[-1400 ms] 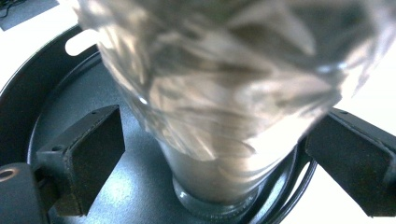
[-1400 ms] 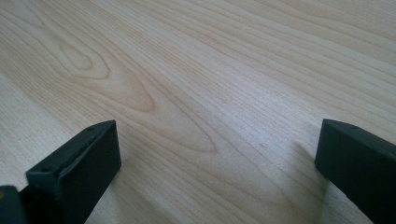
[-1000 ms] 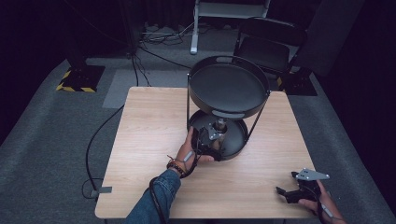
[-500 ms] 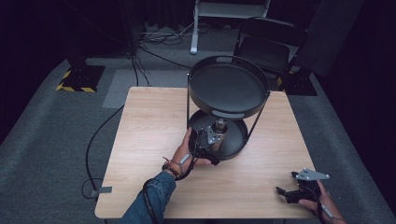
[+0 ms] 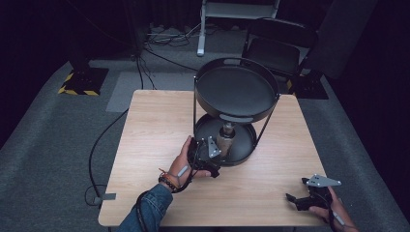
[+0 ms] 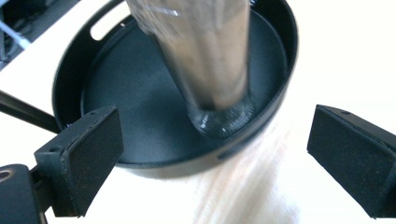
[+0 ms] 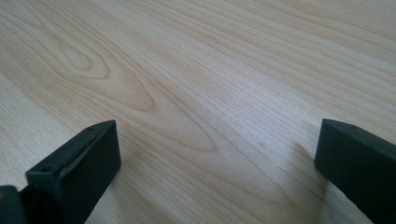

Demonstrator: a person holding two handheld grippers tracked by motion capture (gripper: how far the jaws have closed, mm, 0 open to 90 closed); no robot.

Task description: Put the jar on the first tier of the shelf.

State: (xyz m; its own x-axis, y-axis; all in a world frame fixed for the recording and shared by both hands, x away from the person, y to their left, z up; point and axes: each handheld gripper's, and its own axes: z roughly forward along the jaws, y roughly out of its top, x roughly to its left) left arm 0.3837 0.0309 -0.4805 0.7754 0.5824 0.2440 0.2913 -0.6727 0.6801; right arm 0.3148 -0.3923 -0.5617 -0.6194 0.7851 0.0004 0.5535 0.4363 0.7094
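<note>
A wooden bench (image 5: 154,140) carries a black two-tier tray stand (image 5: 237,92). On its lower tray (image 6: 112,93) stands a clear glass (image 6: 210,70). The left gripper (image 5: 205,154) faces it, jaws wide apart and empty. The right gripper (image 5: 309,195) rests near the bench's front corner, jaws spread over bare wood.

clear glass (image 6: 212,65), upright, in lower tray (image 6: 116,121)

Dim room around the table.
Chair (image 5: 283,46) upper right, striped base (image 5: 80,81) upper left, cables (image 5: 167,36) top centre.
</note>
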